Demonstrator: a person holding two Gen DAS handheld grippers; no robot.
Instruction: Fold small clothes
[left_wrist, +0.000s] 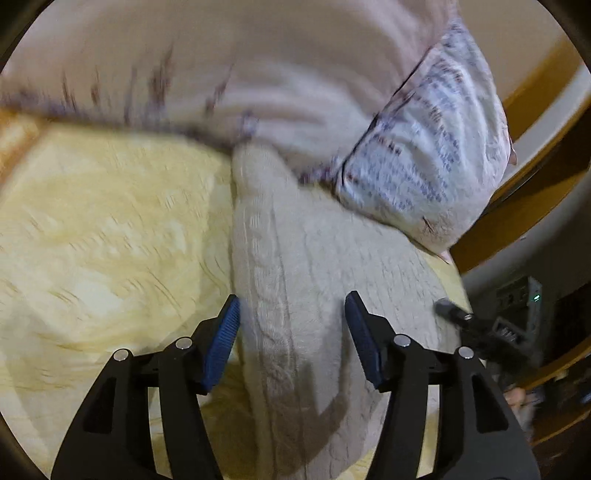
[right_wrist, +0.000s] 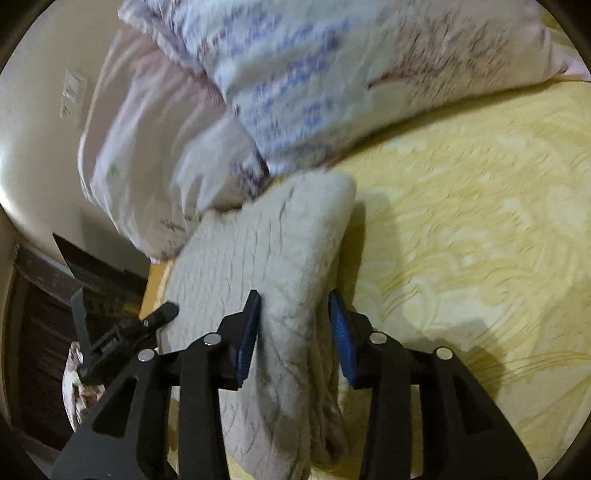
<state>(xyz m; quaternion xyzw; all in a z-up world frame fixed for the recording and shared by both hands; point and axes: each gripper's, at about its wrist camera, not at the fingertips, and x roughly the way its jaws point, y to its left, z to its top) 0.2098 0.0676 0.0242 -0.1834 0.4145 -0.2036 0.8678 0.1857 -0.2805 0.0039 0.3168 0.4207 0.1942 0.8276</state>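
A cream cable-knit garment (left_wrist: 295, 280) lies folded on the yellow bedspread (left_wrist: 110, 229). My left gripper (left_wrist: 293, 314) is open, its blue pads (left_wrist: 221, 343) standing either side of a fold of the knit without pinching it. In the right wrist view the same garment (right_wrist: 266, 243) lies as a thick folded bundle. My right gripper (right_wrist: 295, 317) straddles its near end, with the blue pads (right_wrist: 341, 343) pressed against the fabric on both sides. The other gripper's tip (left_wrist: 461, 317) shows at the right edge of the left view. Both views are motion-blurred.
Pillows with a purple print (left_wrist: 424, 147) and a pink cover (right_wrist: 147, 140) lie just beyond the garment. The wooden bed edge (right_wrist: 155, 288) and dark floor are at the left of the right wrist view. The yellow bedspread (right_wrist: 480, 221) stretches right.
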